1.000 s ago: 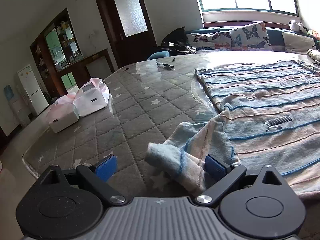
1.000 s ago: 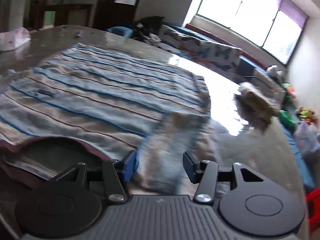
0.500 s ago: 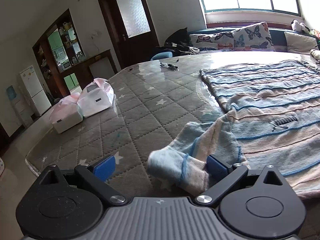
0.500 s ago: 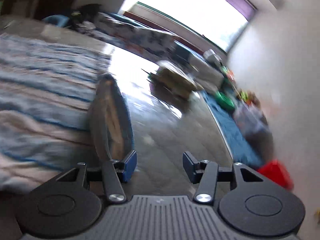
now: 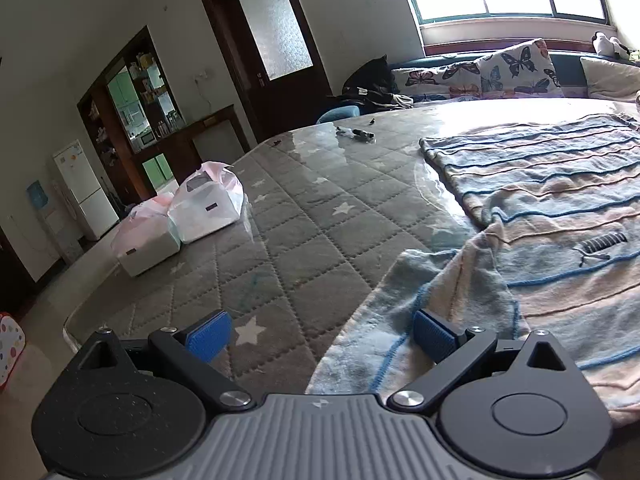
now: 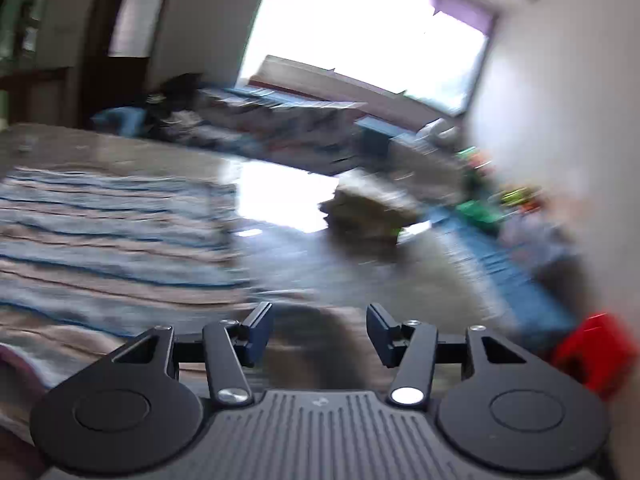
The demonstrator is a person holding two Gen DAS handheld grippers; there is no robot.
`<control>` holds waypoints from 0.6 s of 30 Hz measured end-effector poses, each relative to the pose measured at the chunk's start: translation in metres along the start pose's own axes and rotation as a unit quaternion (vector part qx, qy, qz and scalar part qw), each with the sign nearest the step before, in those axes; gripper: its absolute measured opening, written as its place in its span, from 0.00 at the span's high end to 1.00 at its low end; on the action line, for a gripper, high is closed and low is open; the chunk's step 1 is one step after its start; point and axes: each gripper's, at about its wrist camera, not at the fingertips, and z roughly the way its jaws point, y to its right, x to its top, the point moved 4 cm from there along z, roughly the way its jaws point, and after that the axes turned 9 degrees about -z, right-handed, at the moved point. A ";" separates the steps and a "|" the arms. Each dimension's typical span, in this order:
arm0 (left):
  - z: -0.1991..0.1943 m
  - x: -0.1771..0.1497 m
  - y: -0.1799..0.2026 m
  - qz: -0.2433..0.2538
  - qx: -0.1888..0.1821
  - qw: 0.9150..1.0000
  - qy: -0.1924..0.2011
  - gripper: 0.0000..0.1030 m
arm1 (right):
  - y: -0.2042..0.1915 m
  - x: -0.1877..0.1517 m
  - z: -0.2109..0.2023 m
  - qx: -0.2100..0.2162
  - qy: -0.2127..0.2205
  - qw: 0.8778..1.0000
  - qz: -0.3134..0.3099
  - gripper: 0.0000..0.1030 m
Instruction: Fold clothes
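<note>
A blue and pink striped sweater (image 5: 552, 208) lies spread flat on the grey star-quilted table (image 5: 304, 216). Its near sleeve (image 5: 404, 320) lies folded toward me. My left gripper (image 5: 320, 334) is open wide, with the sleeve end lying between its blue pads and against the right one. In the blurred right wrist view the sweater (image 6: 104, 232) fills the left side. My right gripper (image 6: 320, 334) is open beside the sweater's right edge, with a blurred bit of cloth low between its fingers.
Two white boxes in plastic bags (image 5: 192, 216) sit at the table's left edge. Small dark items (image 5: 356, 133) lie at the far end. A folded brownish garment (image 6: 368, 212) sits on the table's right part. A sofa with butterfly cushions (image 5: 500, 68) stands behind.
My left gripper has crept forward over the sleeve end. My right gripper let go of the right sleeve, swung right and then back toward the sweater's edge; its view is blurred.
</note>
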 end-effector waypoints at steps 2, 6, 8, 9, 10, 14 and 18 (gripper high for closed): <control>0.002 0.000 0.000 0.005 0.004 1.000 0.003 0.02 | -0.010 0.001 0.016 0.034 -0.017 0.999 0.001 0.50; 0.006 0.002 0.000 0.018 0.004 1.000 0.010 0.02 | -0.008 -0.003 0.050 0.054 -0.049 0.997 0.014 0.50; 0.007 0.003 0.001 0.024 0.005 1.000 0.015 0.01 | 0.000 -0.005 0.062 0.056 -0.053 0.997 0.029 0.49; 0.008 0.003 0.001 0.024 0.006 1.000 0.016 0.01 | 0.007 -0.005 0.066 0.062 -0.056 0.995 0.048 0.47; 0.009 0.004 0.001 0.022 0.006 1.000 0.016 0.01 | 0.013 -0.007 0.068 0.068 -0.062 0.993 0.069 0.40; 0.012 0.005 -0.001 0.021 0.005 1.000 0.015 0.01 | 0.034 -0.019 0.064 0.062 -0.070 0.988 0.125 0.42; 0.014 0.006 0.000 0.034 0.007 0.999 0.019 0.01 | 0.043 -0.009 0.051 0.046 -0.051 0.989 0.128 0.50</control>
